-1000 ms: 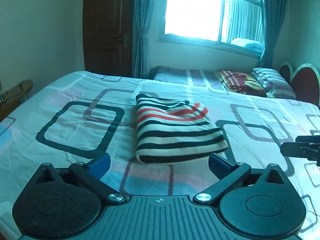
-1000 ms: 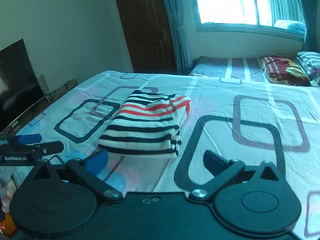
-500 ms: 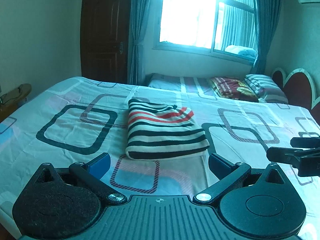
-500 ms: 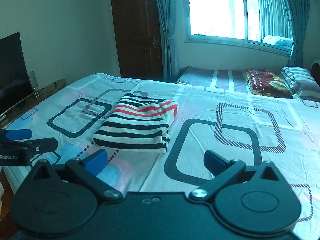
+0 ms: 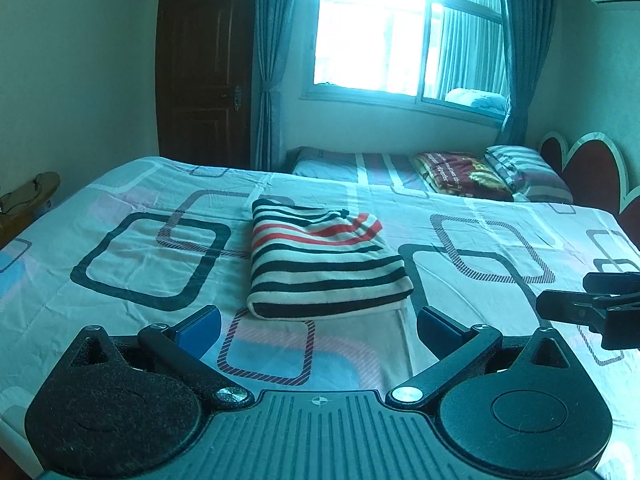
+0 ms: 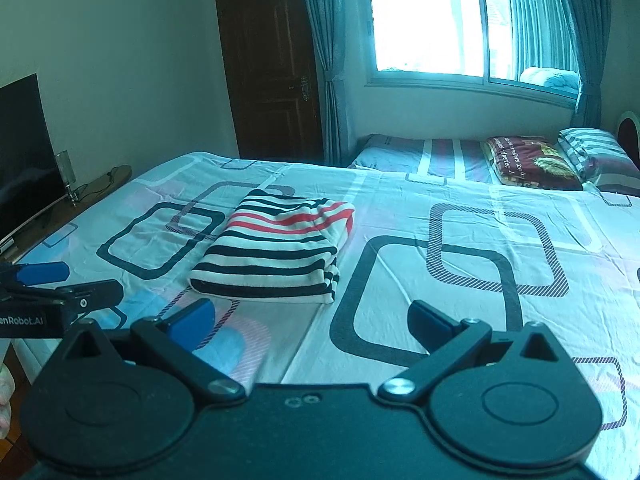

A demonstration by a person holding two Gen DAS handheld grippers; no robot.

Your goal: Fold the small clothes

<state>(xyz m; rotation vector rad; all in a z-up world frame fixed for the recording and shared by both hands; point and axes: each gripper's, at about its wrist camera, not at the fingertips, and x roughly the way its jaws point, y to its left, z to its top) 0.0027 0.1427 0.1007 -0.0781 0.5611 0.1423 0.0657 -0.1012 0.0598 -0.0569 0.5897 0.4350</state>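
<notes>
Left gripper (image 5: 318,326) and right gripper (image 6: 310,322): both spread, empty, held level above the bed's (image 5: 120,264) near edge, side by side. "enRobot.AI" reads on the left gripper's side in the right wrist view. Shirt (image 5: 320,264): folded into a thick rectangle, white with black stripes, red stripes toward the far end; lies mid-bed, apart from both grippers. Pillow (image 6: 528,162) beyond: lettering partly legible, "perfec".

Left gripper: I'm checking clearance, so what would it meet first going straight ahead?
Probably the folded striped garment, lying on the bedsheet just beyond the open left gripper; depth is uncertain.
</notes>
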